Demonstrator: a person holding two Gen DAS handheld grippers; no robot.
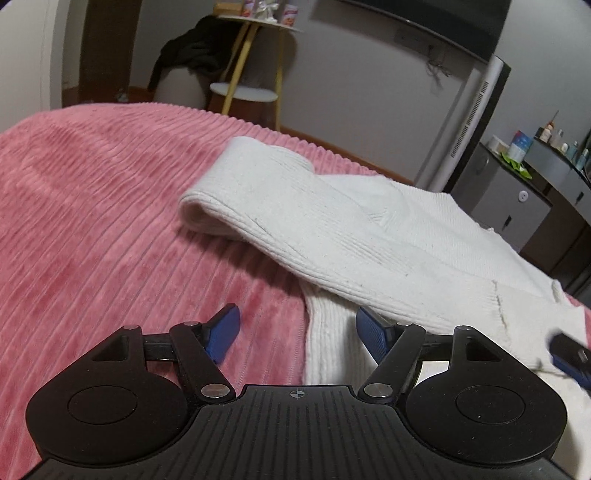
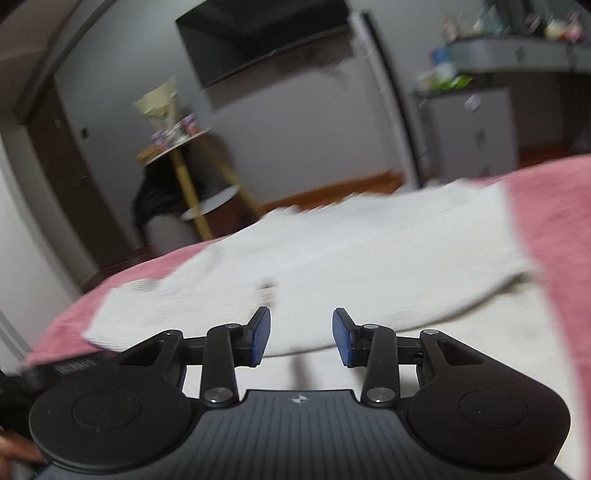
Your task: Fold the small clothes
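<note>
A white knitted sweater (image 1: 369,229) lies on the pink ribbed bedspread (image 1: 92,221), with one sleeve (image 1: 258,192) folded across its body. My left gripper (image 1: 297,332) is open and empty, low over the sweater's near left edge. My right gripper (image 2: 301,336) is open and empty above the same sweater (image 2: 351,251); that view is blurred. The right gripper's tip (image 1: 569,354) shows at the right edge of the left wrist view, over the sweater.
A round side table with yellow legs (image 1: 255,55) and dark clothes on a stool (image 1: 188,55) stand beyond the bed. A TV (image 1: 424,18) hangs on the wall. A tall white appliance (image 1: 469,118) and grey cabinets (image 1: 517,206) stand at the right.
</note>
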